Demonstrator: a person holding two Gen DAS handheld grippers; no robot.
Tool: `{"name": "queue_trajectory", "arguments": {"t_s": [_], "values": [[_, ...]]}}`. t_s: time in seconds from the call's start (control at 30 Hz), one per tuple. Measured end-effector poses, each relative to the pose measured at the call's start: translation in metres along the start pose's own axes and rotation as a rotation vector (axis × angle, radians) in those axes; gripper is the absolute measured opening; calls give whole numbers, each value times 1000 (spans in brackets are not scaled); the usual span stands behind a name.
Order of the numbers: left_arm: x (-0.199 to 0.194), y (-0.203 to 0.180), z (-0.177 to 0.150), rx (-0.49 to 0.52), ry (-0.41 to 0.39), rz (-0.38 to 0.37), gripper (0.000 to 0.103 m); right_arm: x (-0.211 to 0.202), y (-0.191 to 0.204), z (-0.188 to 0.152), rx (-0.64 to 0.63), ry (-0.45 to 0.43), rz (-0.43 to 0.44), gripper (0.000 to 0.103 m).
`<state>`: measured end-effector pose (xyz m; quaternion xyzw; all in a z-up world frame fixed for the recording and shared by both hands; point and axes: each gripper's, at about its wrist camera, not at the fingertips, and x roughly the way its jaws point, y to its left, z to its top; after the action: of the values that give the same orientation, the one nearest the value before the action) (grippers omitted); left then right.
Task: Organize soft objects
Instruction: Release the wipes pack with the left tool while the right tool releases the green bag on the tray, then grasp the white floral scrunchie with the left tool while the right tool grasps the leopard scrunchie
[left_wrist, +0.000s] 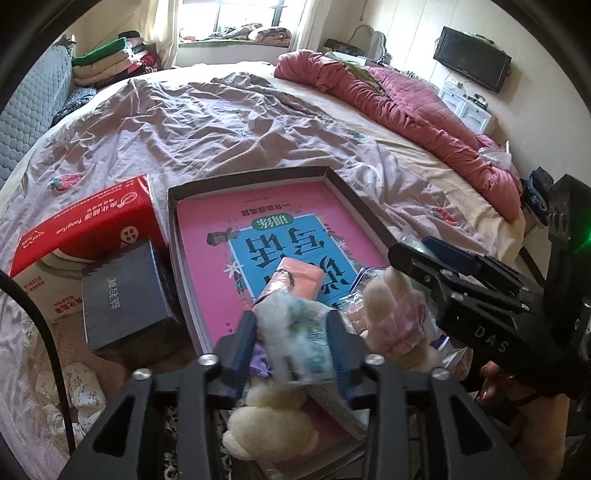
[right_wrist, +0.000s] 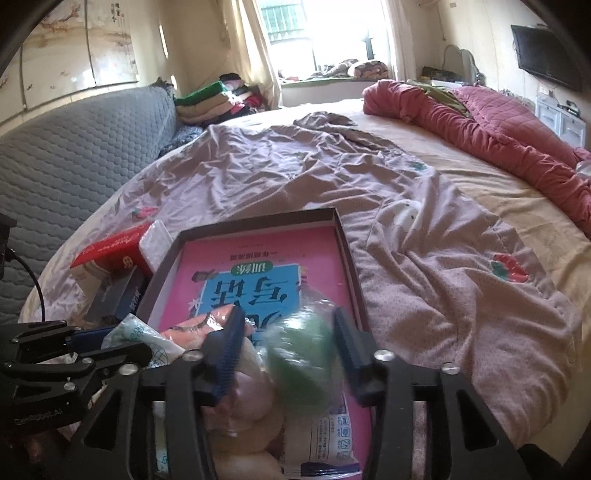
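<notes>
Two tools hover over one shallow box (left_wrist: 173, 206) on the bed (left_wrist: 221, 122). Left tool (left_wrist: 291, 343) straddles a blurred pale packet (left_wrist: 295, 328); right tool (right_wrist: 288, 347) straddles a blurred green-filled bag (right_wrist: 299, 354); I cannot tell whether either is gripped. One cream plush toy (left_wrist: 266, 417) lies beneath; one red carton (left_wrist: 88, 229) and one dark box (left_wrist: 122, 295) crowd the left.

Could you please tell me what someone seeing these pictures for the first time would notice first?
Most eye-catching is the bright pink book lying in a shallow dark tray on the rumpled bed, with soft packets and a cream plush toy piled at its near end. A red tissue box sits left of the tray, and a red quilt is heaped along the bed's far right.
</notes>
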<state>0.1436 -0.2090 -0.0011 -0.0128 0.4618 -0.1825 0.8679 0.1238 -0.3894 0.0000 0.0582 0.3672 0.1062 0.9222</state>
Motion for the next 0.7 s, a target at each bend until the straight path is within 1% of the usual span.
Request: {"name": "queue_trajectory", "arguments": {"t_s": [0.13,0.27,0.33,0.43,0.57,0.67,0.7], "values": [[-7,-3,1,18,-16,12,46,-7,1,1,-3,-15,-11,61],[-18,-1,1,17,-38,18,54,-14,-1,2,-1,-26,-33,61],[-28,3,2,9,-57,19,55,-18,-3,3,2,-36,-34,62],[-41,11,3,0,-81,24,57,-22,-8,4,3,-36,-43,67],[-62,28,0,-19,-104,43,57,-37,-11,5,26,-58,-50,67],[-81,45,-3,-34,-124,68,58,-65,5,10,9,-117,2,70],[-86,51,-4,-41,-129,79,60,-73,15,13,-5,-128,25,73]]}}
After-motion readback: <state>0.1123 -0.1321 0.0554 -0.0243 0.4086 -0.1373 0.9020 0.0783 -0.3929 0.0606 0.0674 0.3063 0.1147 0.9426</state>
